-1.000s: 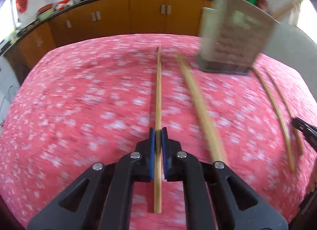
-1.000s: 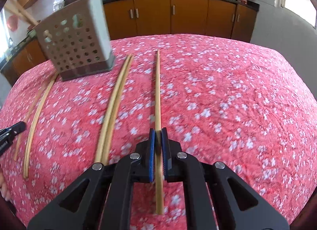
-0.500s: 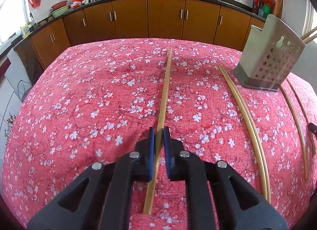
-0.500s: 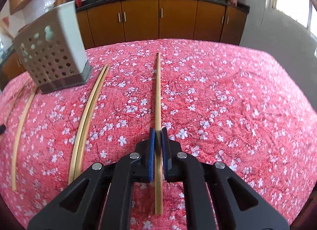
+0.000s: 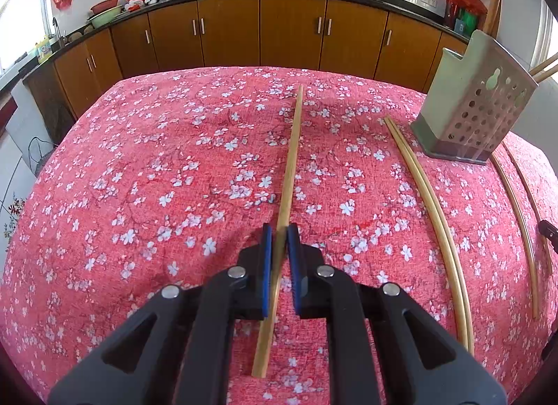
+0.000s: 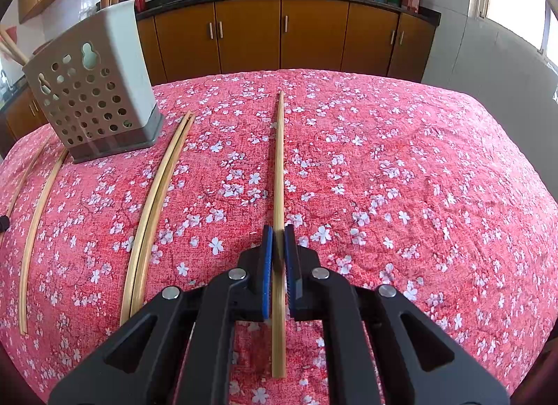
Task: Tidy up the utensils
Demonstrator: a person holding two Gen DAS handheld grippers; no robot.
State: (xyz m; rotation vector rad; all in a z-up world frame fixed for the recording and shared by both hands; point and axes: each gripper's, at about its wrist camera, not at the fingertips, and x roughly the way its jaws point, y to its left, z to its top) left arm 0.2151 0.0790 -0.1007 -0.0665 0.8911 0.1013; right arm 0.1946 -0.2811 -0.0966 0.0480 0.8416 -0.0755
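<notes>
My left gripper (image 5: 278, 230) has its blue pads around a bamboo chopstick (image 5: 291, 157) that lies slanted on the red floral cloth; the jaws stand slightly apart from it. My right gripper (image 6: 278, 232) is shut on another bamboo chopstick (image 6: 279, 160) that points straight ahead. A grey perforated utensil holder (image 5: 477, 105) stands at the right in the left wrist view and at the left in the right wrist view (image 6: 94, 91); wooden sticks stand in it.
A pair of chopsticks (image 5: 432, 220) lies beside the holder, also in the right wrist view (image 6: 157, 192). Two more chopsticks (image 5: 516, 213) lie beyond the holder. Brown kitchen cabinets (image 5: 261, 31) and a counter stand behind the table. The other gripper's tip (image 5: 547, 230) shows at the right edge.
The left gripper has swung left, so the holder now sits further right. Its jaws have loosened and its chopstick now slants. The right gripper still holds its chopstick.
</notes>
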